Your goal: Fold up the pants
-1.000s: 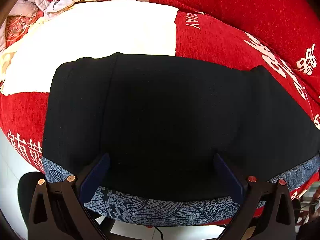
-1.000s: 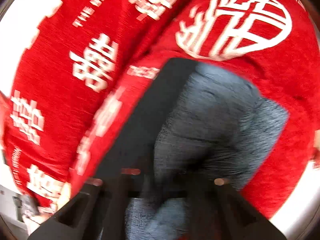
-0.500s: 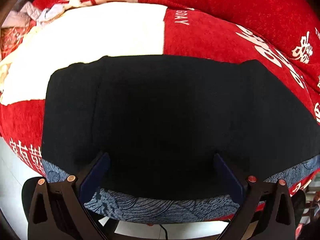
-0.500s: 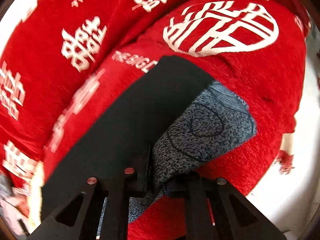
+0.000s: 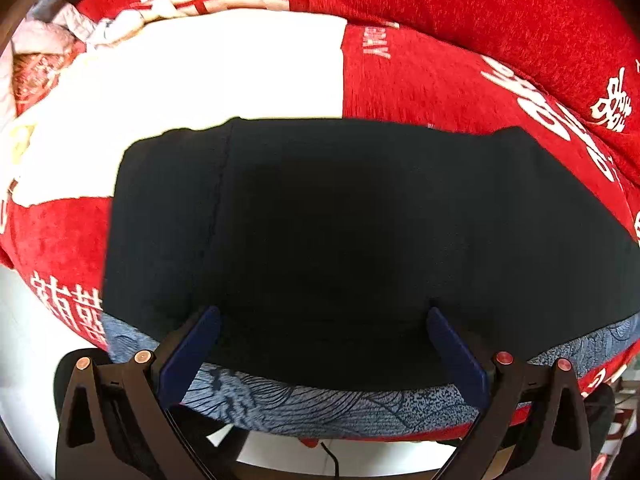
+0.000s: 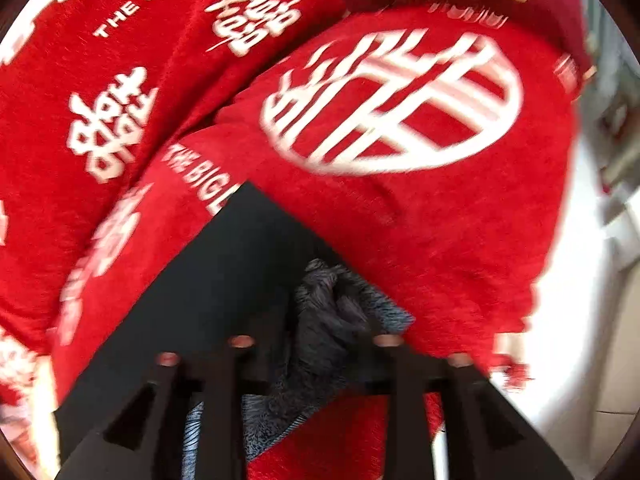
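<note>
Black pants (image 5: pixel 360 232) lie folded flat on a red bed cover, with a blue-grey patterned layer (image 5: pixel 320 404) showing along their near edge. My left gripper (image 5: pixel 322 322) hangs just over that near edge. It is open wide, and its blue pads (image 5: pixel 192 344) straddle the black cloth without pinching it. The right wrist view is blurred. There my right gripper (image 6: pixel 316 336) is over a corner of the pants (image 6: pixel 224 280). Its jaws are opening, and a bunched tuft of the blue-grey cloth (image 6: pixel 332 308) stands loose between them.
The red cover with white characters (image 6: pixel 392 104) spreads all around the pants, with a white panel (image 5: pixel 192 80) beyond them. Crumpled pale bedding (image 5: pixel 48 52) lies at the far left. Pale floor (image 6: pixel 580 320) shows past the bed's edge on the right.
My right gripper was shut on the blue-grey cloth and its jaws have now spread, leaving the cloth bunched between them; it also lifted and tilted. The left gripper has hardly moved.
</note>
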Demonstrator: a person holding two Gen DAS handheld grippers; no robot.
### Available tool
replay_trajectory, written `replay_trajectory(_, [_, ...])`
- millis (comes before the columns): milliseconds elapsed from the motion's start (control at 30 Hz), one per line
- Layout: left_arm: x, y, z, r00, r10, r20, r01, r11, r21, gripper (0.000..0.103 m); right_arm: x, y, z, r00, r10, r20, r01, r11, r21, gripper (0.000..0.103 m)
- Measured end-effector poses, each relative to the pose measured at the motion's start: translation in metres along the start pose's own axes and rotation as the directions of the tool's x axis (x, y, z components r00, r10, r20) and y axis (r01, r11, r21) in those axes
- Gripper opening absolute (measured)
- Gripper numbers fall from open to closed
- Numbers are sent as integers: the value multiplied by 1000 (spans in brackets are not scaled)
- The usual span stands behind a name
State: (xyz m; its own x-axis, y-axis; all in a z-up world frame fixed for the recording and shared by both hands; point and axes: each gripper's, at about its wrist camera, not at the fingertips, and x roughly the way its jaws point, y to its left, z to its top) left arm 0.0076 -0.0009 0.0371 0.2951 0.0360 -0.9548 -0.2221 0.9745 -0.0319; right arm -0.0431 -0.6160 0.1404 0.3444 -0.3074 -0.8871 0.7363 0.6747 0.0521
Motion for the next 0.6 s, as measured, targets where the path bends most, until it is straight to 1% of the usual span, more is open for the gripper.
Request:
replay_trajectory(33, [-3, -1, 0, 1000, 4, 7, -4, 1000, 3, 103, -15, 1, -3, 996, -64, 58, 63, 998, 11, 81])
replay_trajectory(67, [-6, -3, 0, 1000, 9, 17, -9, 1000, 8, 103, -34, 5, -8, 987, -86, 136, 84, 996, 20, 81])
replay_trajectory(100, [-8, -6, 1, 1000, 12, 21, -13, 1000, 12, 103, -46, 10, -13, 981, -83, 173, 82, 997, 12, 82])
replay_trajectory(133, [-9, -12, 2, 1000, 16, 20, -16, 1000, 20, 103, -56, 21, -19, 979, -58, 193, 64, 998, -24, 82])
replay_trajectory(167, [-8, -19, 2, 1000, 18, 14, -18, 999, 34, 103, -64, 41, -29, 982, 1, 190, 19, 995, -102, 82])
replay_trajectory(200, [-7, -34, 2, 1000, 16, 7, -16, 997, 72, 103, -68, 61, -40, 983, 47, 176, -14, 983, -185, 82])
replay_trajectory(233, [-7, -49, 1, 1000, 11, 9, -12, 994, 105, 103, -72, 90, -57, 985, 87, 151, -39, 955, -295, 82])
replay_trajectory(267, [-8, -62, -1, 1000, 7, 14, -9, 990, 138, 103, -75, 118, -78, 985, 132, 115, -76, 914, -400, 82])
replay_trajectory(300, [-9, -79, -3, 1000, 1, 22, -5, 983, 183, 103, -76, 139, -95, 982, 174, 70, -120, 873, -473, 82])
replay_trajectory(333, [-11, -95, -6, 999, -6, 33, -2, 975, 222, 103, -76, 170, -124, 971, 237, -23, -208, 798, -565, 82])
replay_trajectory(400, [-11, -114, -12, 999, -17, 39, 6, 963, 270, 103, -74, 201, -161, 956, 270, -117, -281, 718, -636, 82])
replay_trajectory(433, [-8, -120, -15, 999, -9, 35, -1, 957, 291, 103, -73, 216, -182, 949, 276, -155, -307, 680, -666, 82])
replay_trajectory(467, [-4, -121, -18, 1000, 9, 25, -17, 953, 302, 103, -71, 228, -202, 943, 275, -190, -326, 635, -700, 82])
replay_trajectory(500, [5, -119, -23, 999, 40, 6, -40, 948, 315, 103, -69, 236, -217, 943, 263, -205, -326, 602, -729, 81])
replay_trajectory(533, [7, -115, -24, 999, 32, 2, -31, 951, 307, 103, -66, 239, -231, 947, 242, -210, -314, 567, -762, 81])
replay_trajectory(567, [5, -106, -25, 1000, 12, 16, -16, 959, 284, 103, -63, 239, -242, 957, 218, -192, -282, 534, -797, 81])
replay_trajectory(600, [5, -99, -24, 1000, 19, 12, -22, 962, 271, 103, -63, 234, -245, 959, 224, -175, -269, 519, -811, 82])
